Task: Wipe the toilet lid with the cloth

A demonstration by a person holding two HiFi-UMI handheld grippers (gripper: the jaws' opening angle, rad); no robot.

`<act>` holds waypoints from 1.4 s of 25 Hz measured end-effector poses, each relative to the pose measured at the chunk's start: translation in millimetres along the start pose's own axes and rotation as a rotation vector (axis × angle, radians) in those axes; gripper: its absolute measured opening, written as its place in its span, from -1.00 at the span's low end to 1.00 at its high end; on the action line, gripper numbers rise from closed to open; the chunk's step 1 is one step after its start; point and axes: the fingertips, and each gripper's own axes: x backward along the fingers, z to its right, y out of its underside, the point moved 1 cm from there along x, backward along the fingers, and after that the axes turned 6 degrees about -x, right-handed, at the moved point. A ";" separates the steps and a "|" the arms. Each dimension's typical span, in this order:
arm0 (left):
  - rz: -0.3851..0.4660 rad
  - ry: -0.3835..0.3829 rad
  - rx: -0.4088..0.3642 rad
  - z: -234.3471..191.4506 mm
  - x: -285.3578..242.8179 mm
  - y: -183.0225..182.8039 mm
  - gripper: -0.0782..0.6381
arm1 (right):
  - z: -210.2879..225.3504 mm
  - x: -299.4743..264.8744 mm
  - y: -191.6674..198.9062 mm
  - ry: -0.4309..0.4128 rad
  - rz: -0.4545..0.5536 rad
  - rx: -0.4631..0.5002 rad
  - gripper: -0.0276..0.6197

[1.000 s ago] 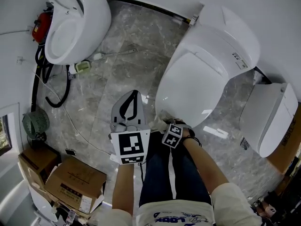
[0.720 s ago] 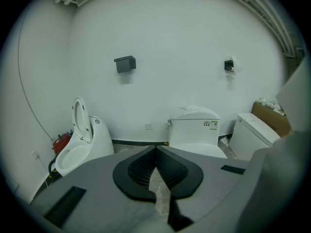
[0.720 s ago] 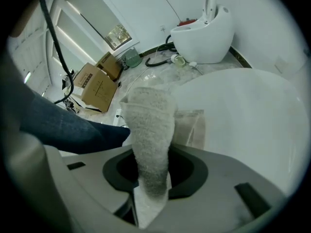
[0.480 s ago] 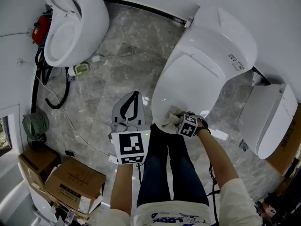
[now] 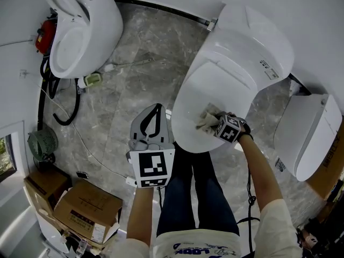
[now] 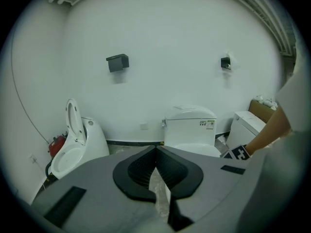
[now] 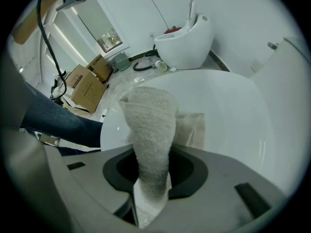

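The cloth (image 5: 207, 120) is bunched up and pressed flat on the toilet lid (image 5: 215, 85), in the lower-middle part of it, not far from the front rim at the bottom of the head view. In the right gripper view it's a fuzzy roll (image 7: 148, 130) coming straight up out of the jaws, with its far end lying on the white plastic.

My right gripper (image 5: 216, 123) is clamped on that cloth with the jaws pinched tight around it, so there's no regrasp to worry about.

What matters for the wipe, as I see it, is that the lid's long axis runs from lower left to upper right in the head view, toward the tank. Nearly all the bare lid lies up and to the right of the cloth, so I'd say the stroke goes that way, along the axis.

The left gripper (image 5: 150, 123) hangs over the marble floor (image 5: 134, 74), just left of the lid's front edge. Its jaws are closed with nothing in them, and it isn't touching anything. It's near, but the right one is obviously the working hand.

Farther out, another toilet (image 5: 80, 31) with its seat up sits at the upper left, and there are cardboard boxes (image 5: 86, 208) at the lower left.
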 end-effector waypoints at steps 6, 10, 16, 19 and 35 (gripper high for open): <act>-0.008 0.011 -0.010 9.0 -11.4 -2.3 -0.77 | 52.5 18.9 6.0 0.055 0.026 -0.050 -0.56; -0.015 0.023 -0.017 15.6 -20.5 -5.2 -0.77 | 81.0 29.2 7.2 0.071 0.015 -0.052 -0.56; -0.013 0.049 -0.031 31.6 -34.6 -12.9 -0.77 | 131.1 47.7 17.2 0.146 0.043 -0.159 -0.56; -0.016 0.058 -0.034 36.6 -40.0 -15.5 -0.77 | 151.1 55.0 25.6 0.168 0.097 -0.300 -0.56; -0.013 0.113 -0.062 64.8 -53.6 -24.3 -0.77 | 179.6 73.4 66.3 0.384 0.376 -0.833 -0.56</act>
